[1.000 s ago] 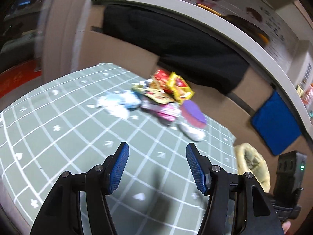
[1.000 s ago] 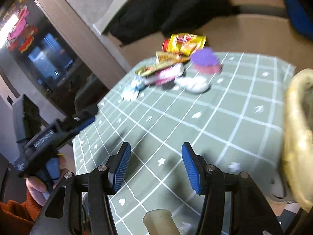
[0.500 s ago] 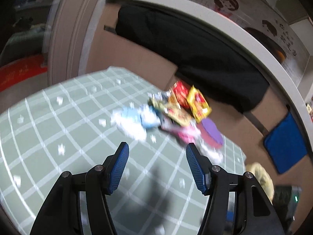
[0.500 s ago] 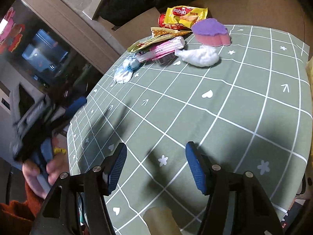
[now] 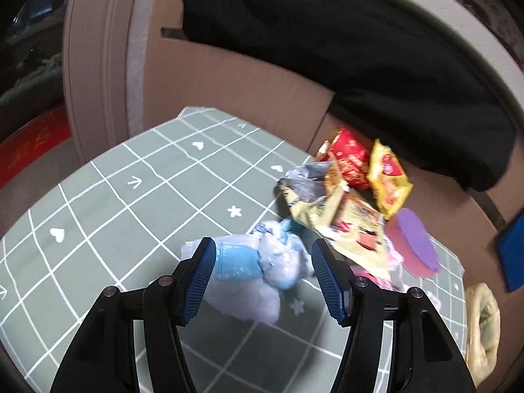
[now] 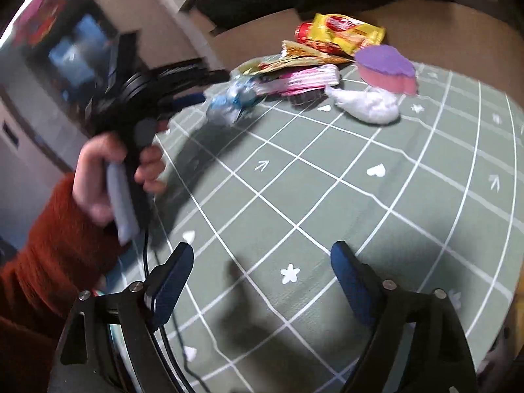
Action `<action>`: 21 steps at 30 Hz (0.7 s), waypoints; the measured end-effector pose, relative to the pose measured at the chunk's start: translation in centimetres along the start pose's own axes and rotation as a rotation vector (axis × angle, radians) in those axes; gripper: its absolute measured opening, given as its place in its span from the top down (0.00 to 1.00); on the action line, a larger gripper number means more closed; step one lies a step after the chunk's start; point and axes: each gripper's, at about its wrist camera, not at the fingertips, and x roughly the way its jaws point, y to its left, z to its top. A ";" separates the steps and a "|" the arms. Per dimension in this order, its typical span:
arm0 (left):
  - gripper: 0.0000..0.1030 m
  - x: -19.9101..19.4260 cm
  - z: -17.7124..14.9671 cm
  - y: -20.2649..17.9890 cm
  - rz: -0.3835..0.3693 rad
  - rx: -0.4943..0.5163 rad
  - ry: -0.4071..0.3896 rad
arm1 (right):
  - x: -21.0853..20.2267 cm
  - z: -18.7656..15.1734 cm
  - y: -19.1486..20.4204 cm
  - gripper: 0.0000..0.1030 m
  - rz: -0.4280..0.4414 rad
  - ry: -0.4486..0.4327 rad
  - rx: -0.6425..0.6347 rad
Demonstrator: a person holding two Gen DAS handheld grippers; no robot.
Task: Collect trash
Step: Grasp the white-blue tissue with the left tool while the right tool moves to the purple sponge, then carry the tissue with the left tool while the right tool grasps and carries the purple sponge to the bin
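A pile of trash lies at the far side of the green grid tablecloth: a crumpled blue-and-white plastic wrapper, a yellow snack packet, a red packet, a beige wrapper, a pink wrapper, a purple-pink sponge and a white tissue wad. My left gripper is open with its fingers either side of the blue-and-white wrapper. My right gripper is open and empty over the near part of the cloth. The left gripper also shows in the right wrist view.
A cardboard wall with a black cloth draped over it stands right behind the pile. A yellowish bag sits at the table's right edge. The hand in a red sleeve holds the left gripper over the table's left edge.
My left gripper has moved forward across the cloth to the blue-and-white wrapper, which now sits between its open fingers. My right gripper has stayed open over the near cloth.
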 end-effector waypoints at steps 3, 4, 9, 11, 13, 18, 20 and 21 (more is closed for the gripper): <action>0.41 1.5 0.3 -0.1 0.014 -0.002 0.038 | -0.2 0.7 0.5 0.36 -0.067 -0.010 -0.072; 0.41 2.0 0.4 -0.1 0.015 0.000 0.055 | -0.5 1.0 0.5 0.36 -0.080 -0.019 -0.083; 0.44 3.4 0.3 0.3 -0.013 -0.020 0.119 | -3.3 5.5 -1.6 0.36 -0.107 -0.133 -0.031; 0.56 3.0 -0.1 0.2 -0.026 0.003 0.126 | -4.0 7.7 -2.9 0.36 -0.138 -0.177 -0.022; 0.61 1.9 -0.6 0.1 -0.040 0.016 0.131 | -3.8 9.8 -4.3 0.36 -0.209 -0.195 -0.032; 0.66 -1.8 -2.2 0.2 -0.124 0.029 0.136 | -1.4 13.8 -6.7 0.36 -0.348 -0.223 -0.102; 0.66 -3.2 -2.8 0.3 -0.153 0.041 0.130 | -0.3 14.9 -7.0 0.36 -0.357 -0.218 -0.128; 0.66 -4.0 -3.1 0.4 -0.166 0.046 0.123 | 0.5 15.5 -7.1 0.36 -0.364 -0.206 -0.146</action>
